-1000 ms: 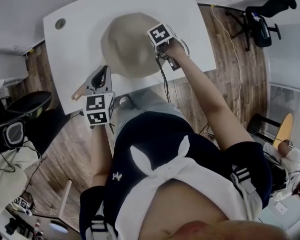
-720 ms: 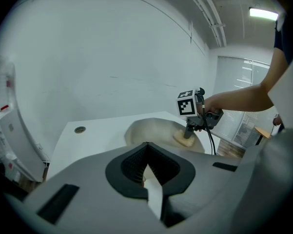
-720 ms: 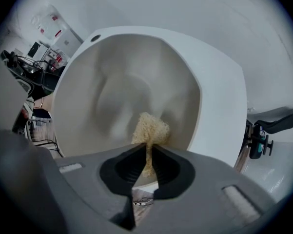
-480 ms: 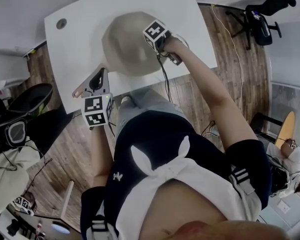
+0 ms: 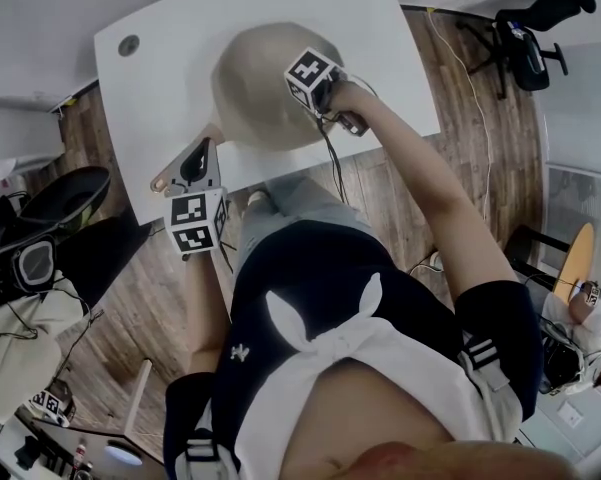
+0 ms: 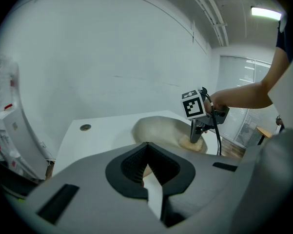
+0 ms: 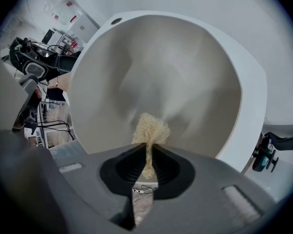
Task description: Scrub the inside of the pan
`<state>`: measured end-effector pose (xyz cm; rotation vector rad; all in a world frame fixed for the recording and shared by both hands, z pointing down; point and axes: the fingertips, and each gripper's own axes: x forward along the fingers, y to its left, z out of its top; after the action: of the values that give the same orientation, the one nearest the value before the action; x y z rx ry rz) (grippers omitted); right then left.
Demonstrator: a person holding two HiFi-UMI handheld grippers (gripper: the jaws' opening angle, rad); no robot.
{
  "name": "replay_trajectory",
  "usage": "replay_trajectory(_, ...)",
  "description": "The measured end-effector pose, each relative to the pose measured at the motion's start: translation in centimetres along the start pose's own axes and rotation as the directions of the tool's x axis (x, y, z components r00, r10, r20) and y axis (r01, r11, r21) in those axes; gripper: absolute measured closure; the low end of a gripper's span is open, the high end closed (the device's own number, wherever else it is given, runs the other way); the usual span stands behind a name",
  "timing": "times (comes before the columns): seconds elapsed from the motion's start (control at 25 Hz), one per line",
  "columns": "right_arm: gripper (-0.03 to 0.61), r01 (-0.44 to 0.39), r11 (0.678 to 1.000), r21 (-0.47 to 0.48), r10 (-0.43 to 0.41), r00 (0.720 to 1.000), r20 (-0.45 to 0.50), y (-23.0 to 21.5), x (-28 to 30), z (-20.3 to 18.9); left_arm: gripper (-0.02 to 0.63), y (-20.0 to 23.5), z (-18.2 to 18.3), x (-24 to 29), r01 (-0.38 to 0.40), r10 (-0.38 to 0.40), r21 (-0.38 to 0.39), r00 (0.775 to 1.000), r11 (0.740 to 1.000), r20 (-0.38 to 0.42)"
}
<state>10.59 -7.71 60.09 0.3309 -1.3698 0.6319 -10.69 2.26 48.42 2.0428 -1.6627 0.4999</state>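
Pan (image 5: 250,93) holds scrubber (image 7: 150,128) pinched in right tongs (image 7: 147,148); left tongs (image 6: 145,153) clamp its mostly hidden handle (image 5: 162,181).

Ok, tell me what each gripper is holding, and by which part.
Right gripper pinches the pale fibrous scrub pad by its near end, its tuft on the beige round pan's inside. Left gripper clamps that pan's handle.

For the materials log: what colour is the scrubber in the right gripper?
Pale cream-beige; the scrubber shows best in the right gripper view.
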Motion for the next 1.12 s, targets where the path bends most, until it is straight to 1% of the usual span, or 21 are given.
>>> replay_trajectory(0.52,0.545,-0.020,0.996,-0.083,0.016,0.999,-0.042,2.3,1.9,-1.0,0.614,-0.2,-0.9,-0.2,-0.020,0.020,-0.010,1.000,1.000,0.008)
replay_trajectory(0.96,0.546,-0.062,0.991,-0.119,0.050,0.994,-0.100,2.9,3.4,0.9,0.614,0.8,0.0,0.7,-0.010,0.010,-0.024,1.000,1.000,0.008)
replay_trajectory(1.12,0.546,-0.101,0.987,-0.123,0.088,0.990,-0.110,4.2,3.5,1.9,0.614,1.6,0.2,0.3,-0.018,0.018,-0.034,1.000,0.999,0.009)
